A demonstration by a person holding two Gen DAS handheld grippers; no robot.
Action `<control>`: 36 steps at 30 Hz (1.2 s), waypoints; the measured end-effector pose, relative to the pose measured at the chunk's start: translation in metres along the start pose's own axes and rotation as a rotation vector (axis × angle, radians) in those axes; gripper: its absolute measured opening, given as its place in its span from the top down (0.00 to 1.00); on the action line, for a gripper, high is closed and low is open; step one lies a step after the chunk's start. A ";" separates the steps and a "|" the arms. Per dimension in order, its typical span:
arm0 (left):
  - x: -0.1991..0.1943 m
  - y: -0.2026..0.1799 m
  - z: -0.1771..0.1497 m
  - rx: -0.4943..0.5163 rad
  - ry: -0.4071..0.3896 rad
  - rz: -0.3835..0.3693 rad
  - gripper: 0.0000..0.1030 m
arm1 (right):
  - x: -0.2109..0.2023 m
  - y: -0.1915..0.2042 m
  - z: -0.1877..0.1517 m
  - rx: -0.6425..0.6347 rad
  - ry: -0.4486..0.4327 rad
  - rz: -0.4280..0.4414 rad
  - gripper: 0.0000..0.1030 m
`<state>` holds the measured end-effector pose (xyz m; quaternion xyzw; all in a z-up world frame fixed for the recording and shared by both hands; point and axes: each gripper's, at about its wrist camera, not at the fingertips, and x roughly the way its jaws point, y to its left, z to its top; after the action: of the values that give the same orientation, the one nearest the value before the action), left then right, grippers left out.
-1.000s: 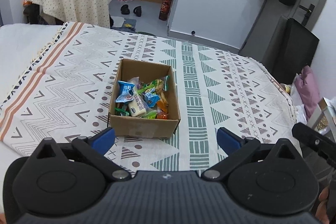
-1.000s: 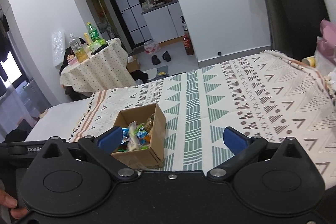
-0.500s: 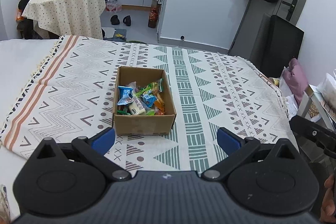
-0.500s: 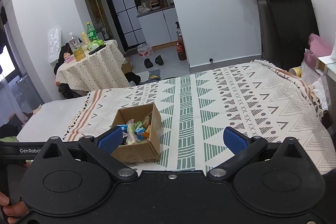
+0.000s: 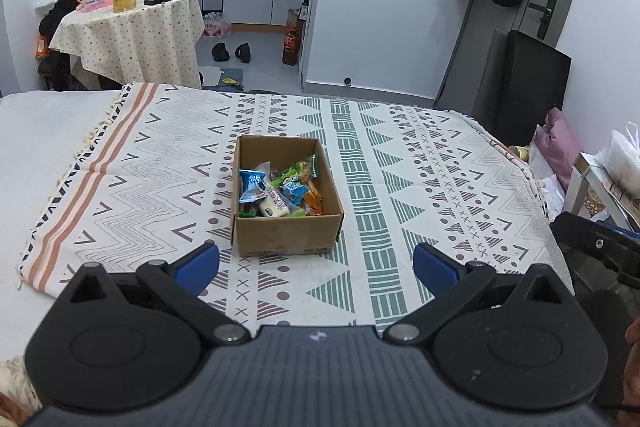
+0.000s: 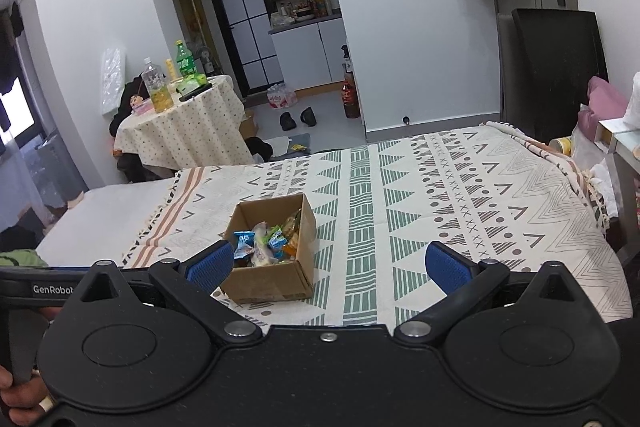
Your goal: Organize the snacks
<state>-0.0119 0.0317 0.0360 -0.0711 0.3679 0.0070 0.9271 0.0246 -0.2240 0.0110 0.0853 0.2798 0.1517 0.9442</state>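
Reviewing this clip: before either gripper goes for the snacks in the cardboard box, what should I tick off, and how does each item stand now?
1. Left gripper open and empty: ok.
2. Right gripper open and empty: ok.
3. Brown cardboard box upright, top open: ok.
4. Wrapped snacks inside the box, reachable from above: ok.
5. Patterned cloth around the box free of loose snacks: ok in the part seen.
6. A second container for sorting: not ok, none in view.
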 end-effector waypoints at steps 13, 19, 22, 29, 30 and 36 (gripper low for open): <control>-0.015 -0.002 -0.004 0.031 -0.021 0.007 0.00 | -0.008 0.003 -0.004 -0.012 0.016 -0.002 0.00; -0.016 -0.004 -0.004 0.037 -0.020 0.007 0.00 | -0.010 0.004 -0.004 -0.018 0.014 0.002 0.00; -0.016 -0.004 -0.004 0.042 -0.019 0.004 0.00 | -0.010 0.003 -0.003 -0.015 0.012 0.002 0.00; -0.017 -0.004 -0.005 0.044 -0.020 0.005 0.00 | -0.009 0.003 -0.004 -0.017 0.015 -0.001 0.00; -0.017 -0.004 -0.005 0.045 -0.021 0.004 0.00 | -0.009 0.003 -0.004 -0.016 0.019 -0.001 0.00; -0.017 -0.004 -0.005 0.044 -0.019 0.005 0.00 | -0.009 0.003 -0.006 -0.018 0.024 -0.001 0.00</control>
<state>-0.0278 0.0280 0.0447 -0.0496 0.3592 0.0020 0.9319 0.0135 -0.2234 0.0118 0.0750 0.2897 0.1549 0.9415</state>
